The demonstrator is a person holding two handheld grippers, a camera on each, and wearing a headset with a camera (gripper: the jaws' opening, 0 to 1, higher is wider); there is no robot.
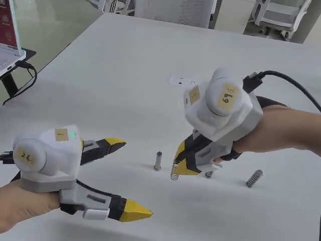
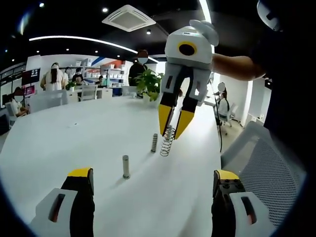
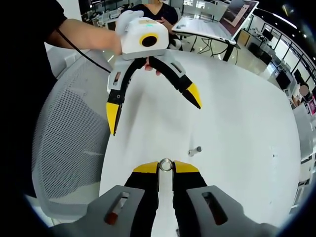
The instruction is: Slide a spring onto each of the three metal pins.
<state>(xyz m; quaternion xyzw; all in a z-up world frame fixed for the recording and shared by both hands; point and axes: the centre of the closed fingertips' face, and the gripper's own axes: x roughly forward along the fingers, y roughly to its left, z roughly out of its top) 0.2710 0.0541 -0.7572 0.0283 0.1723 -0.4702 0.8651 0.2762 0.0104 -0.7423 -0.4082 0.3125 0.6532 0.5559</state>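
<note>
The left gripper [image 1: 136,178] is hovering low over the surface [image 1: 100,75] with its fingers spread wide apart, gripping nothing. To its right, a bare metal pin [image 1: 158,161] is standing upright with nothing steadying it.

Just right of that pin, the right gripper [image 1: 179,164] is clamping its fingers together on the upper end of a spring [image 1: 174,172]. The long axis is running near vertical, slightly tilted, and the lower end is pointing down at the surface beside the pin, not over it.

Further right, a second spring [image 1: 208,174] is standing upright, partly hidden. Whether a pin is sitting inside it cannot be told. A third spring [image 1: 254,178] is lying flat on a diagonal axis, well apart.

Hazards:
- The tilted lower coil is likely to catch the pin's rim and topple the free-standing pin.
- Excess clamping is likely to kink the coils — or let the spring shoot out sideways.
</note>
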